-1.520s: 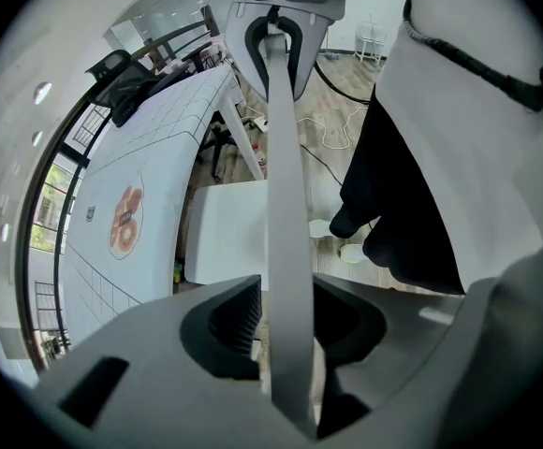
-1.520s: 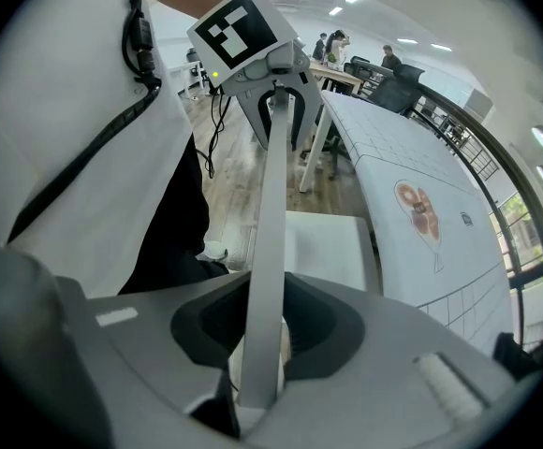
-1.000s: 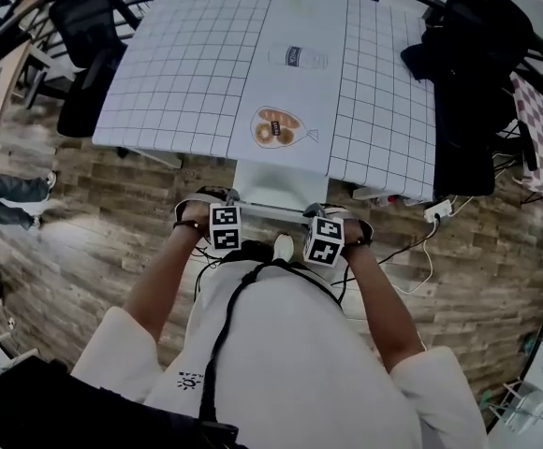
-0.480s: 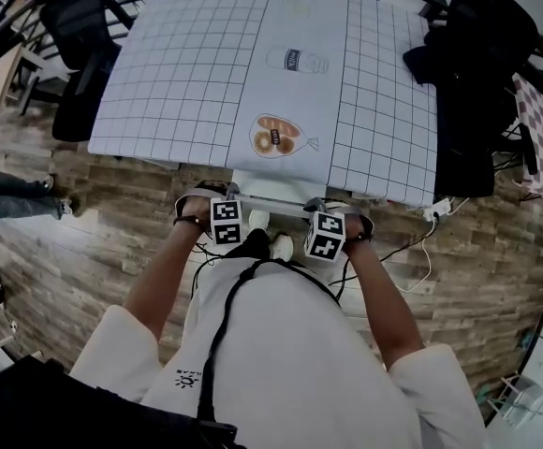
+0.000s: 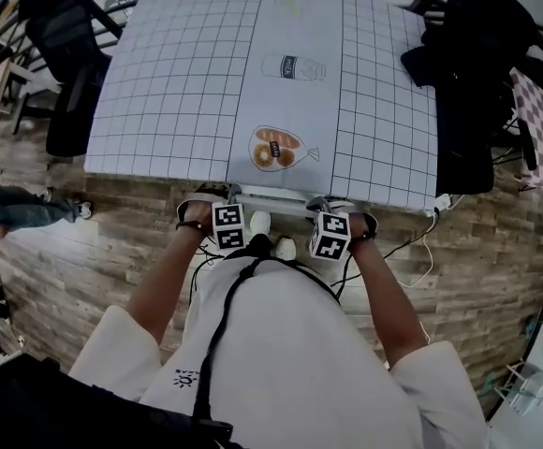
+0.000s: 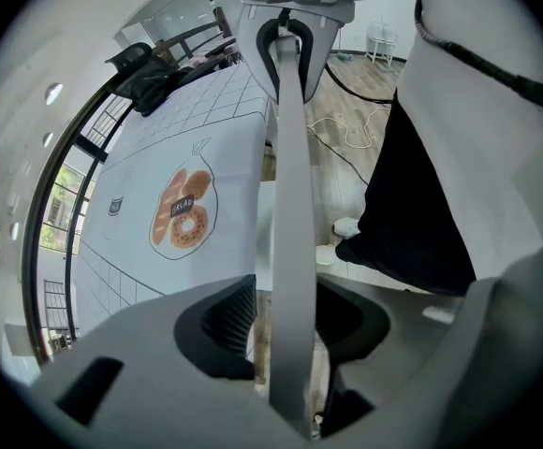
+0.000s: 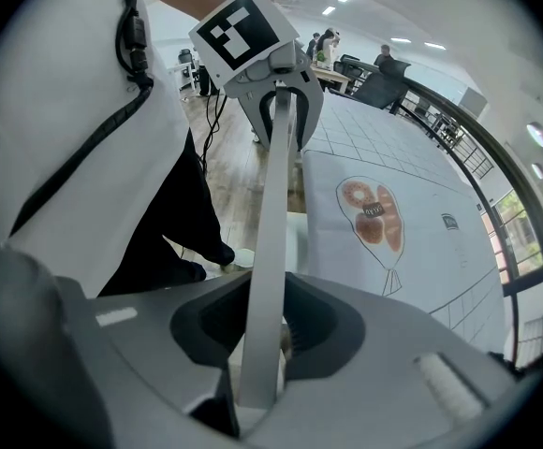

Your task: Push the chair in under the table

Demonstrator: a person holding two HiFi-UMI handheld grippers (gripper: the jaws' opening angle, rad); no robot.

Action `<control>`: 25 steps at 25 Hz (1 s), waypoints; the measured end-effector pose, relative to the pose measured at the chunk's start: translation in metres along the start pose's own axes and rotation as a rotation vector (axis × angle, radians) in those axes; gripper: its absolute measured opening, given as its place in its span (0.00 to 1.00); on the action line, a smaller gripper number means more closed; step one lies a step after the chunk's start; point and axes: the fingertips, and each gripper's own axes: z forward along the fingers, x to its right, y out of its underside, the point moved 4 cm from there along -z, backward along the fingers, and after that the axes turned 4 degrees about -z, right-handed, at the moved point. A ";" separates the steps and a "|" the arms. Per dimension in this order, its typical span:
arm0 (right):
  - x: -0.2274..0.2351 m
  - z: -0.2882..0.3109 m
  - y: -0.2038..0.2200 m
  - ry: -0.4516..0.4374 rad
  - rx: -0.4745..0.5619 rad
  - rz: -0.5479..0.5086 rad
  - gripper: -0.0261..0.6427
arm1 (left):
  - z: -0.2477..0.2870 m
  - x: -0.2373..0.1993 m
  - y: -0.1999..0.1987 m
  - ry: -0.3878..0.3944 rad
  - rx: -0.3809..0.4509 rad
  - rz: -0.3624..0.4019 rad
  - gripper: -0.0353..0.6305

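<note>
"Holding anything, those claws?"
"Both straddle the chair at its top rail. The right claw pinches it; the left claw has just been easing open, one pad standing off."
"And the chair?"
"Seat mostly under the table, back rail just beside its near edge."

The table has a smooth, matt white top, the floor is grainy wood plank, and the chair rail looks smooth, matt pale grey.
</note>
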 end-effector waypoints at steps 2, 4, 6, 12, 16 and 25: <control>0.005 0.001 -0.001 0.001 0.000 0.005 0.17 | 0.001 -0.006 0.001 -0.001 0.003 0.003 0.31; 0.010 0.002 0.000 0.004 0.000 0.011 0.18 | 0.002 -0.011 0.001 0.003 0.008 0.003 0.32; 0.015 0.002 0.002 0.009 -0.003 0.018 0.19 | 0.003 -0.014 0.000 0.006 0.013 0.006 0.32; 0.028 0.002 0.006 0.008 -0.012 0.037 0.20 | 0.005 -0.024 -0.003 0.012 0.020 0.011 0.32; 0.037 0.003 0.005 0.012 -0.016 0.047 0.20 | 0.006 -0.033 -0.002 0.015 0.023 0.017 0.32; 0.047 0.005 0.004 0.014 -0.013 0.096 0.25 | 0.007 -0.042 0.002 0.037 0.048 0.032 0.33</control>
